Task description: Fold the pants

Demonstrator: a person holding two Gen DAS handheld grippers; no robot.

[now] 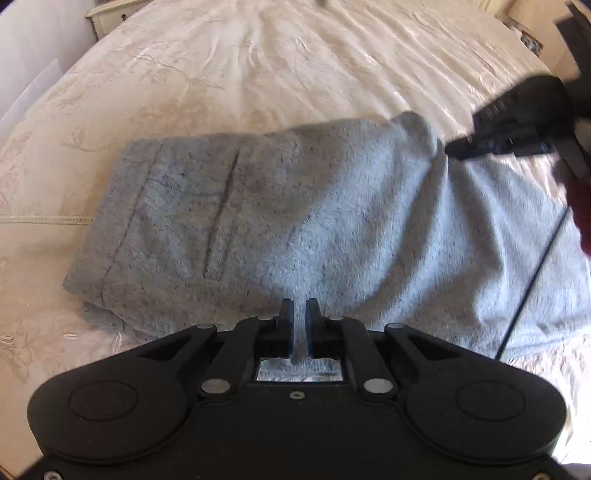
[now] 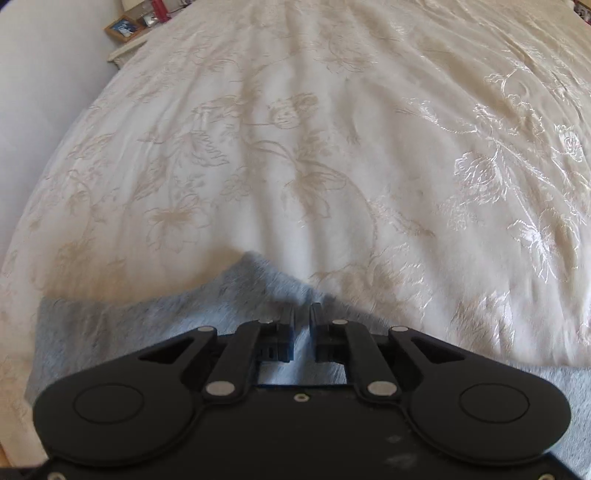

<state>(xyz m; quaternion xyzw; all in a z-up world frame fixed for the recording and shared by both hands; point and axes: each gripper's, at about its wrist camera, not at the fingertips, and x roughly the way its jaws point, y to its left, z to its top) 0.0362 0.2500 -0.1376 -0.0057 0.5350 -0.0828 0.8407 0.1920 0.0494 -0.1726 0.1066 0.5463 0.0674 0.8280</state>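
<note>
Grey speckled pants (image 1: pixel 258 221) lie on the cream bedspread, partly folded, with a pocket seam at the left. My left gripper (image 1: pixel 299 312) is shut on the near edge of the pants. In the left wrist view my right gripper (image 1: pixel 454 149) pinches the far right edge and lifts it into a peak. In the right wrist view my right gripper (image 2: pixel 303 314) is shut on a raised fold of the pants (image 2: pixel 147 325), fabric between the fingers.
The embroidered cream bedspread (image 2: pixel 295 147) covers the whole bed. A white nightstand (image 1: pixel 110 14) stands at the far left. A framed photo (image 2: pixel 123 27) and small items sit beside the bed. A black cable (image 1: pixel 532 280) hangs at the right.
</note>
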